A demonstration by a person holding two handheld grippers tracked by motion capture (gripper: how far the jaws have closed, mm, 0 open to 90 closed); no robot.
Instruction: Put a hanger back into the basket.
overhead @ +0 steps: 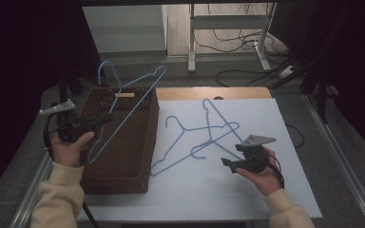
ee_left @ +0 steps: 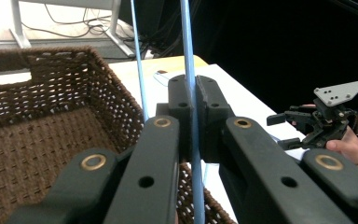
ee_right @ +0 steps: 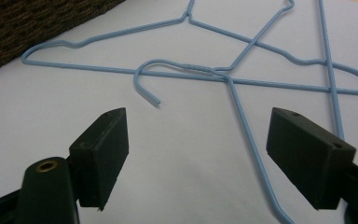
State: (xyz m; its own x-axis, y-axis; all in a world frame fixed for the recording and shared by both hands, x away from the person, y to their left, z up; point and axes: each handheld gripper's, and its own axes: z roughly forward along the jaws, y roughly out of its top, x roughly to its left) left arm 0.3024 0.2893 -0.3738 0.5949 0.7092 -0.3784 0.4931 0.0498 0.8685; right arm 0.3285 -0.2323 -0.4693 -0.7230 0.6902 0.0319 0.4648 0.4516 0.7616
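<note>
The left tongs (overhead: 105, 119) are pressed together on the wire of a blue hanger (overhead: 128, 102), held up over the brown wicker basket (overhead: 123, 156) at the left of the table (overhead: 247, 199); the hanger's hook rises past the basket's far rim. The right tongs (overhead: 228, 155) are spread wide with nothing between them, low over the white table top near the right. Just left of them and farther off, two more blue hangers (overhead: 204, 137) lie crossed on the table, beside the basket.
</note>
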